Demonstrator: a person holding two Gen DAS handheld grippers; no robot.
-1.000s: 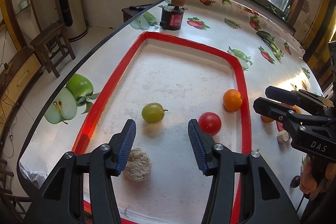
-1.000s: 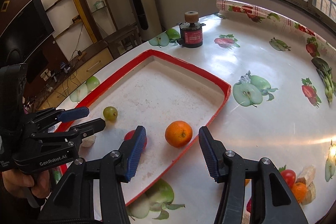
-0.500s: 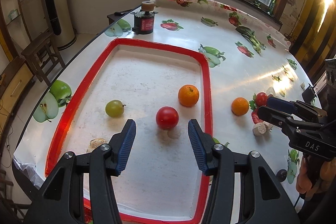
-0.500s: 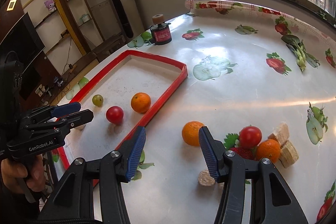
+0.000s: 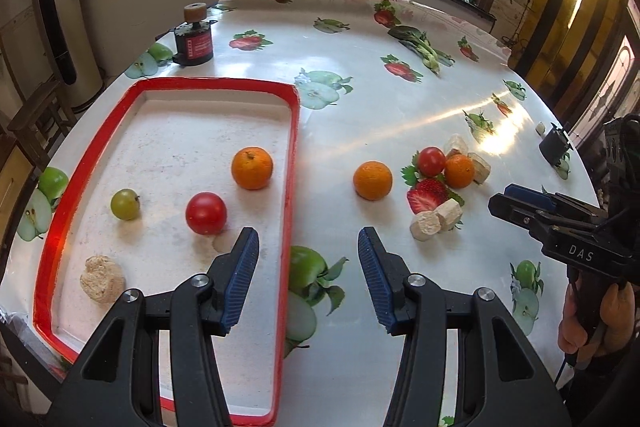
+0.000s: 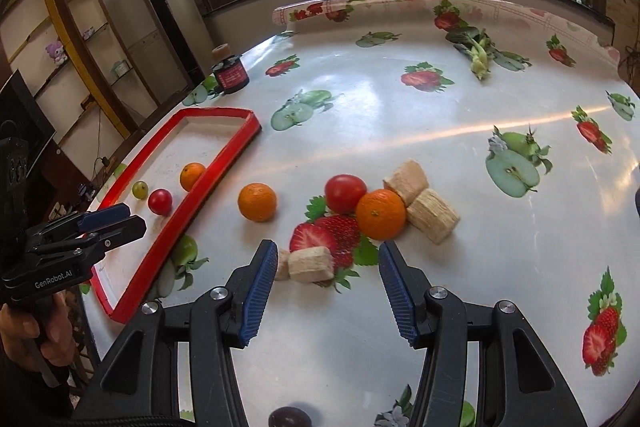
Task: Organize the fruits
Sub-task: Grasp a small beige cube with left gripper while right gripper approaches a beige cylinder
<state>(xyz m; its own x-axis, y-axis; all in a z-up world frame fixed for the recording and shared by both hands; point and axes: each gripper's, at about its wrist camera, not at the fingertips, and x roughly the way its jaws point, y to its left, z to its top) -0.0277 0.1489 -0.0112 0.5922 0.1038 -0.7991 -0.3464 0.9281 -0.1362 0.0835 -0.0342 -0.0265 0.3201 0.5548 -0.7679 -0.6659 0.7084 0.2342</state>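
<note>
On the bench [image 5: 360, 107], with its fruit-printed cloth, you are hovering both claws empty and part-open, nothing between the pads. Your left claw [image 5: 308, 267] is hanging over the right rim of the red tray [image 5: 296, 131], one finger above the tray floor and the other above the bare cloth. Your right claw [image 6: 326, 283] is pointing down at the loose pile beside the tray, so it looks as if you are choosing the next piece to carry over.

Inside the tray an orange [image 5: 252, 167], a red tomato [image 5: 205, 213], a green grape [image 5: 125, 203] and a pale crumbly lump [image 5: 102, 279] are sitting well apart, probably so none rolls against another. Outside it, a lone orange [image 6: 257, 202] is lying nearest the tray wall, clear of everything else. Farther right a second tomato [image 6: 345, 193] and a smaller orange [image 6: 381, 214] are touching each other, with two beige blocks [image 6: 420, 203] pressed against that orange. Another beige piece [image 6: 310, 263] is resting just ahead of your right claw, lying over a strawberry printed on the cloth, not a real one. A dark round fruit [image 6: 289, 419] is showing at the near edge, partly cut off.

You are probably best placed for the lone orange, since it stands free; the clustered pair may scatter if nudged.
</note>
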